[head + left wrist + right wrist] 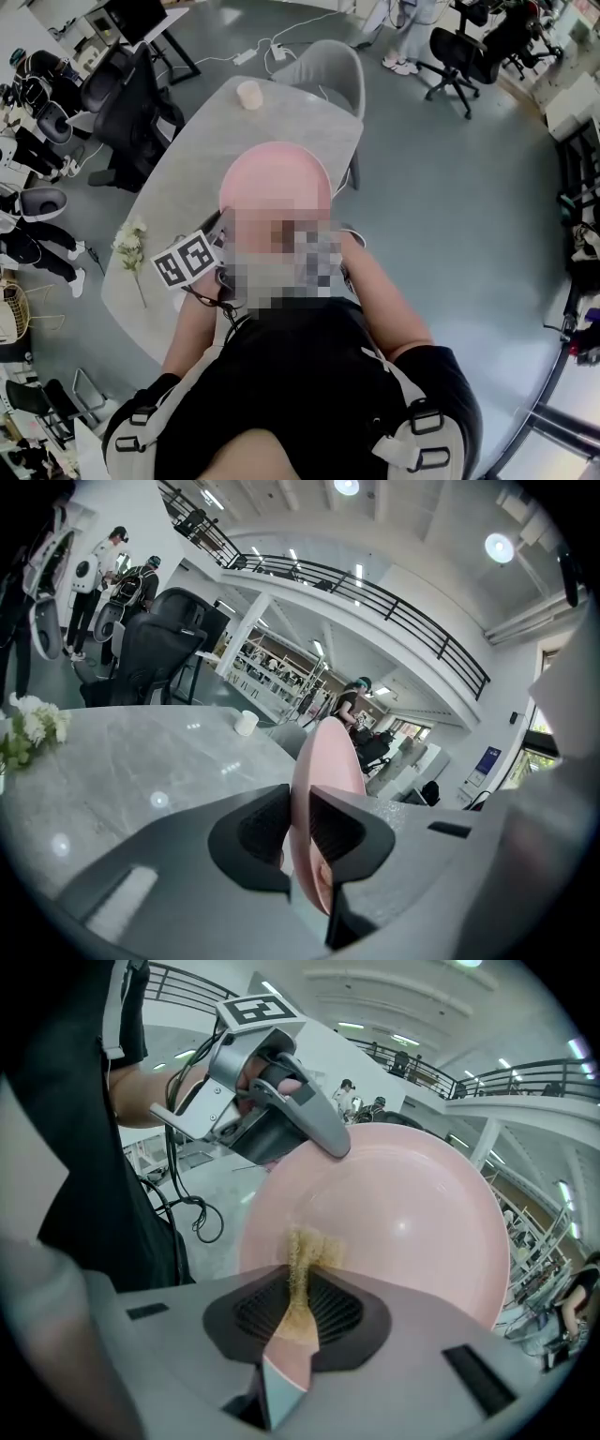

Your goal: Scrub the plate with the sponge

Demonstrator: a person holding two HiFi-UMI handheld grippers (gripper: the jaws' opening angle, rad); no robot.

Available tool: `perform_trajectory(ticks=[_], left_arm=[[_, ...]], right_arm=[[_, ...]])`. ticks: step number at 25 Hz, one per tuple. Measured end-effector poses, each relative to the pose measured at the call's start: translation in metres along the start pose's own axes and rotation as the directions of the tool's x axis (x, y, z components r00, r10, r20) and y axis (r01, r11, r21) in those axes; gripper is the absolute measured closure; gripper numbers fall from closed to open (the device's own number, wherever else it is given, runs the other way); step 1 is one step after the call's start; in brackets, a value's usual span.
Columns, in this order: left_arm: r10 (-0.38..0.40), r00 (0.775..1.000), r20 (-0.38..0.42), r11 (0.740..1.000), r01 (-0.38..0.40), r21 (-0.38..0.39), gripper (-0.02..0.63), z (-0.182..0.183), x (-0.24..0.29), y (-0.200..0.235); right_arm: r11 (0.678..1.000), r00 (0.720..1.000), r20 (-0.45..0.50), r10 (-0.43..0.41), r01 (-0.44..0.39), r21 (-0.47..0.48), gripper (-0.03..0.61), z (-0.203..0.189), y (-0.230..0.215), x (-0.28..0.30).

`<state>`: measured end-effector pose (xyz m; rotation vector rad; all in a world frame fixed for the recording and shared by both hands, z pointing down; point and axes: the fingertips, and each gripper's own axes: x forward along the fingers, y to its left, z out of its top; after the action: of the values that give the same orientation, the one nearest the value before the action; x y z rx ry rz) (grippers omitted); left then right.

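Clamped sponge (302,1258) touches the plate (403,1206) — also clamped.

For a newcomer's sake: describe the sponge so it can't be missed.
Find the pink plate, gripped at its rim by the left gripper. Against its face sits the sponge, pinched in the right gripper: the only tan, fuzzy strip there.

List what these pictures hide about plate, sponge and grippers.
Head view: mosaic patch covers the right gripper and sponge; only the plate's upper part shows.
Left gripper view: plate edge-on in the left gripper's jaws, face unseen.
Right gripper view: jaws bury most of the sponge.
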<state>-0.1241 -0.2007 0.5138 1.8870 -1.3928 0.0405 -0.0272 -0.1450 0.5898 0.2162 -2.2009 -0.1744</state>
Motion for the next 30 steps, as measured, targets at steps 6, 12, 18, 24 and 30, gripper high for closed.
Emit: perform_trajectory(ticks=[6,12,18,24,30], left_arm=[[-0.014,1.0,0.007,1.0,0.014,-0.025,0.563,0.002,-0.001,-0.001],[-0.02,1.0,0.0,0.999,0.02,-0.026,0.563,-0.001,-0.001,0.0],[-0.049,0.999,-0.013,0.999,0.049,-0.016,0.566,-0.004,0.0,-0.008],[-0.082,0.996,-0.026,0.997,0.082,0.001,0.568,-0.005,0.002,-0.019],[-0.123,0.992,0.018,0.991,0.124,-0.048,0.56,0.002,-0.003,-0.025]], right_arm=[[0.999,0.999,0.018,-0.039,0.039,0.025,0.521,0.001,-0.012,-0.006],[0.984,0.985,0.024,-0.172,0.17,0.059,0.522,0.0,-0.042,-0.016],[0.912,0.914,0.074,-0.398,0.386,0.136,0.521,0.01,-0.094,-0.041],[0.805,0.815,-0.032,-0.578,0.576,0.142,0.522,-0.01,-0.134,-0.06],[0.742,0.751,-0.126,-0.648,0.66,0.114,0.522,-0.03,-0.146,-0.066]])
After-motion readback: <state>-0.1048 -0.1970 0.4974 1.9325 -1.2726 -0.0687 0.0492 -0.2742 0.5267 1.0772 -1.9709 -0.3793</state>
